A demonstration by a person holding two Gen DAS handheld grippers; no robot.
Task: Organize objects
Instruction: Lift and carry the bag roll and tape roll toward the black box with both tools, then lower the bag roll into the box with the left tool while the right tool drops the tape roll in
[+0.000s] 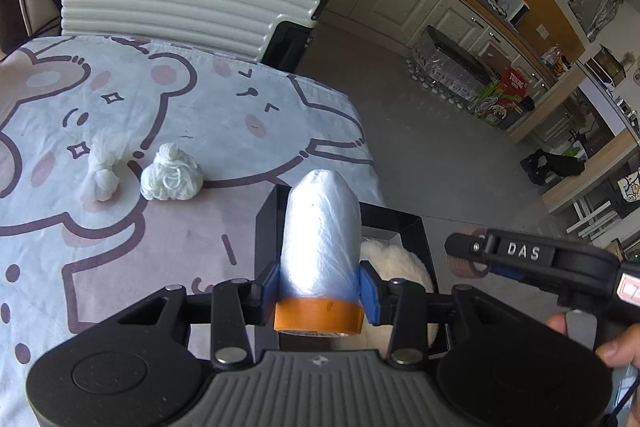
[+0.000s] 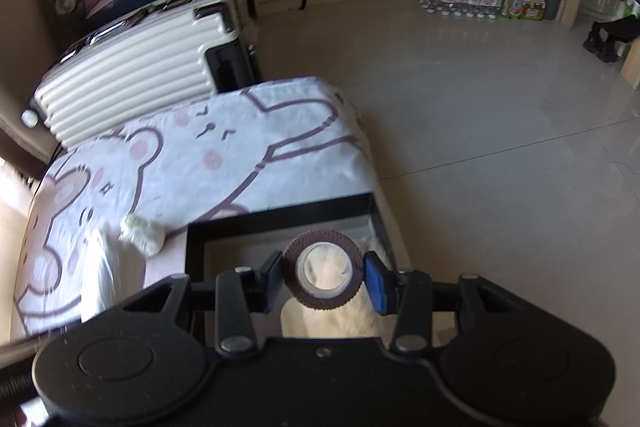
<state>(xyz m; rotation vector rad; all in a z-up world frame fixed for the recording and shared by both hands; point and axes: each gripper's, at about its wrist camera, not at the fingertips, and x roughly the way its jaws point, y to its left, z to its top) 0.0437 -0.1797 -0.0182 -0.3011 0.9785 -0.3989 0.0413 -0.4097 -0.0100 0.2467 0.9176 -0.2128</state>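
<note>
left claw (image 1: pixel 319 287) grips film roll (image 1: pixel 320 239) | black box (image 1: pixel 416 227) half hidden

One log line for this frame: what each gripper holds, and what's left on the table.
left gripper: shut on film roll | right gripper: shut on brown tape, over black box | table: yarn ball, white bundle

**Brown tape roll held over the black box**

The right tool (image 2: pixel 324 277) has its blue pads pressed on either side of a brown tape roll (image 2: pixel 323 275), whose open core faces the camera. Under the roll sits a black box (image 2: pixel 280 217) with something white and fluffy (image 2: pixel 332 319) inside. The box rests at the near corner of a tabletop covered by a bear-print cloth (image 2: pixel 200 155). A skein of white yarn (image 2: pixel 143 231) lies on the cloth just left of the box. Behind stands a cream ribbed suitcase (image 2: pixel 132 75).
</note>
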